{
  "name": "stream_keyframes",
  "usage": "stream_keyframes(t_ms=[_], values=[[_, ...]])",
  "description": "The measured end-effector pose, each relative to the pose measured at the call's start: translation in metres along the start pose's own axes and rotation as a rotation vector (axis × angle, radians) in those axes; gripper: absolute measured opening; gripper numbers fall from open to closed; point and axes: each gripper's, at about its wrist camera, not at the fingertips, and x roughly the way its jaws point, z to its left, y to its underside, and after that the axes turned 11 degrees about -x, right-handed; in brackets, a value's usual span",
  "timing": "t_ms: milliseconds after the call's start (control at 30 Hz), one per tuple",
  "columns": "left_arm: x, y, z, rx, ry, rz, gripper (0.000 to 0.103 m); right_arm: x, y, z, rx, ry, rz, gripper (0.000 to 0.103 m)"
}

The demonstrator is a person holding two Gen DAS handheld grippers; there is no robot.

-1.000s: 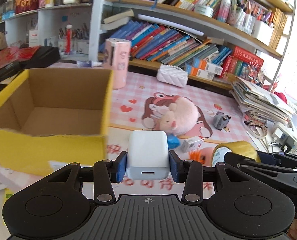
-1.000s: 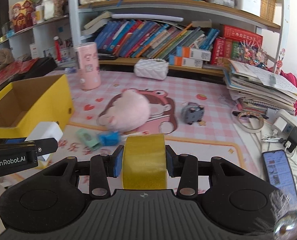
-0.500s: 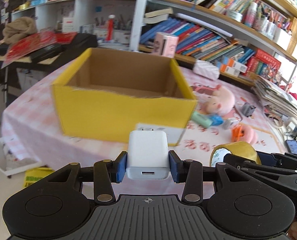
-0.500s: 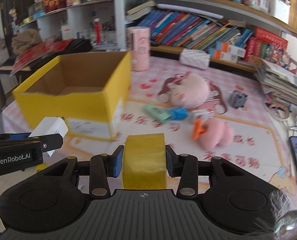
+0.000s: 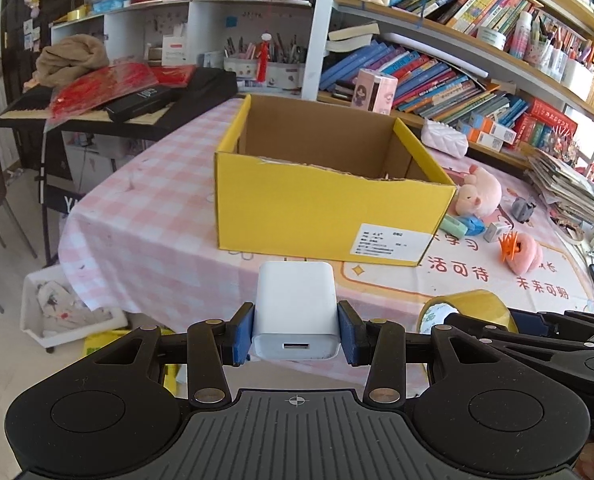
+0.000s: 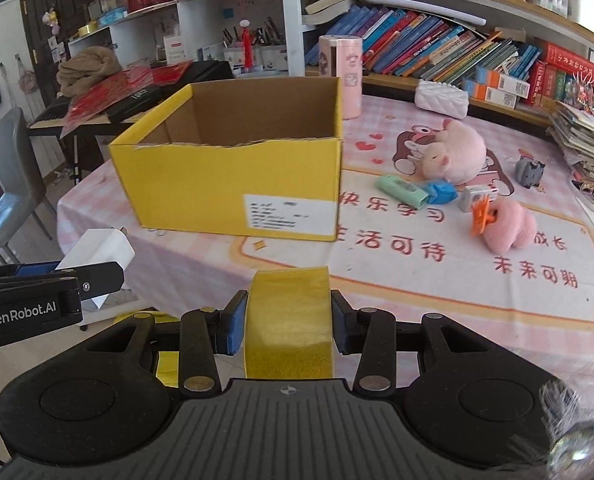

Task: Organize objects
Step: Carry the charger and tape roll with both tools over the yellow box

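Note:
My left gripper is shut on a white USB charger, held off the near edge of the table. My right gripper is shut on a roll of yellow tape, beside the left one; the tape also shows in the left wrist view, and the charger in the right wrist view. An open yellow cardboard box stands on the pink checked table ahead of both grippers; it also shows in the right wrist view. What shows of its inside is bare.
Right of the box lie a pink plush pig, a pink fluffy item with an orange clip, a green tube, a blue item and a grey toy. Bookshelves stand behind. A keyboard and a chair are at left.
Both grippers have pulled back and up from the table with their loads. The box, close at the left one second ago, now stands further away in the middle of both views.

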Motion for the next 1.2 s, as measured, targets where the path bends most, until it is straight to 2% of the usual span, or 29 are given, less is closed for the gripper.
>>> stream_keyframes(t_ms=[467,1200], values=[[-0.010,-0.007,0.011,0.008,0.038,-0.044,0.041,-0.010,-0.008,0.018,-0.007,0.032,-0.032,0.039],[-0.018,-0.012,0.008,0.046,0.072,-0.077,0.041,-0.017,-0.011,0.018,0.006,0.070,-0.061,0.039]])
